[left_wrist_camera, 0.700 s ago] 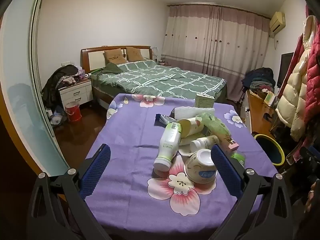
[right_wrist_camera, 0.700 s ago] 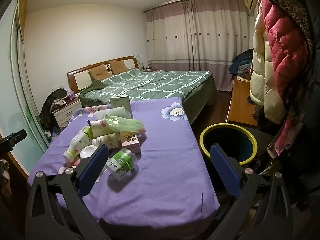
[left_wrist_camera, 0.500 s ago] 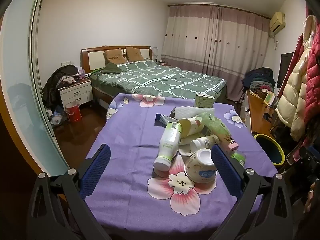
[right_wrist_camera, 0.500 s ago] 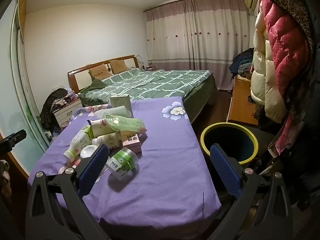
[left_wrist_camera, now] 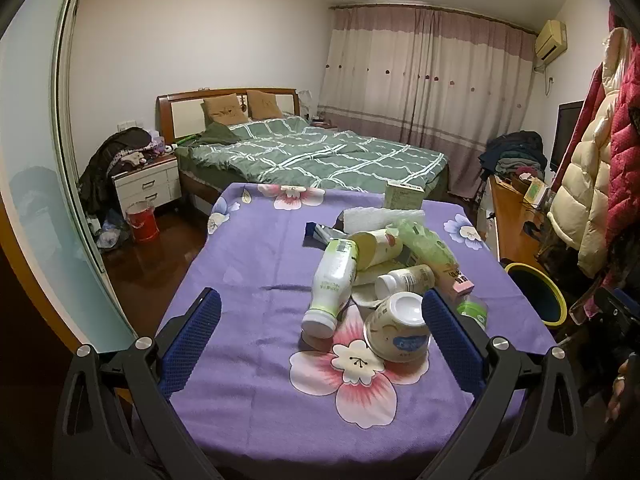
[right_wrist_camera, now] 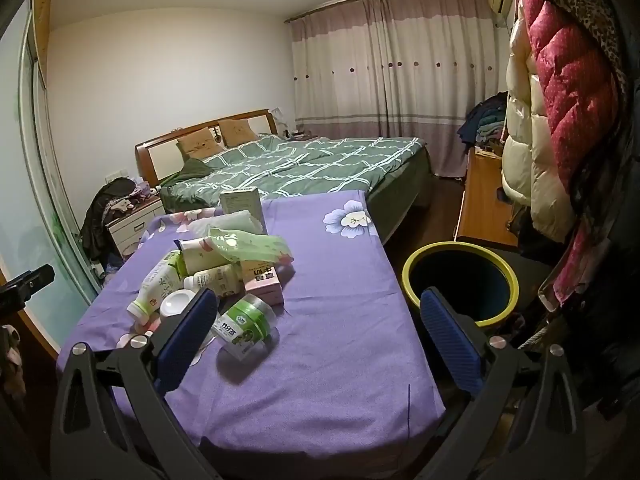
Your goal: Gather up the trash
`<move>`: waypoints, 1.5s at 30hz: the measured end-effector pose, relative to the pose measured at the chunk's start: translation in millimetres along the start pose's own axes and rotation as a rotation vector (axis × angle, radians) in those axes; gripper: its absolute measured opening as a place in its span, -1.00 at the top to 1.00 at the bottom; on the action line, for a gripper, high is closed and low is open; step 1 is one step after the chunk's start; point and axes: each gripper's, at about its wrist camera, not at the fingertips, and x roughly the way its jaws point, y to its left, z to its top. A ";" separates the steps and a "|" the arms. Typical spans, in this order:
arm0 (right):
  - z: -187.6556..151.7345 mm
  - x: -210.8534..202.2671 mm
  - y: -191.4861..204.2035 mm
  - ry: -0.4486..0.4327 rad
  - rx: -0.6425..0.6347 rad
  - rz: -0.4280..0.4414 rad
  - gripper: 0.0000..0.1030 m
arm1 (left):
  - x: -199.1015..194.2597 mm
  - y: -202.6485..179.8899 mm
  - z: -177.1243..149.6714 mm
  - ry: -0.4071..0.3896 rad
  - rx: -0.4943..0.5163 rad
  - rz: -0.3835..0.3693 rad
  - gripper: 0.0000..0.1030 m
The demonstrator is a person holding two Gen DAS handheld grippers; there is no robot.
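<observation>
Two hand-held grippers hover over a purple flowered surface [left_wrist_camera: 248, 264], both with jaws spread wide and nothing between the pads. In the left wrist view, the left hand-held gripper [left_wrist_camera: 320, 334] fills the lower frame. Above it, centre right, lies the trash: a white bottle [left_wrist_camera: 332, 282] on its side, an upturned paper bowl [left_wrist_camera: 398, 330] just right of it, a smaller bottle [left_wrist_camera: 406, 280] behind the bowl, then a green bag [left_wrist_camera: 426, 242] and a pink box [left_wrist_camera: 460, 282]. A bin [left_wrist_camera: 554, 300] with a yellow rim stands on the floor at the right edge, beside the surface.

In the right wrist view, the same pile sits at centre left, with a green-labelled jar [right_wrist_camera: 246, 326] lying nearest, just right of the left finger [right_wrist_camera: 186, 334] of the right hand-held gripper [right_wrist_camera: 318, 338]. The bin [right_wrist_camera: 460, 282] is at centre right, its rim partly behind the right finger. A bed [right_wrist_camera: 304, 166] lies beyond.
</observation>
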 end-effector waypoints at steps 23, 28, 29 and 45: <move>-2.5 6.7 0.3 0.017 0.011 0.008 -0.88 | 10.8 -4.7 -7.0 0.026 0.003 -0.014 -0.93; -3.5 9.9 -0.2 0.024 0.017 0.009 -0.88 | 11.7 -4.5 -7.5 0.026 0.005 -0.015 -0.93; -3.8 10.3 0.0 0.024 0.018 0.009 -0.88 | 11.0 -4.1 -6.8 0.026 0.003 -0.014 -0.93; -4.9 13.8 0.1 0.036 0.025 0.011 -0.88 | 14.1 -5.5 -8.5 0.035 0.006 -0.018 -0.93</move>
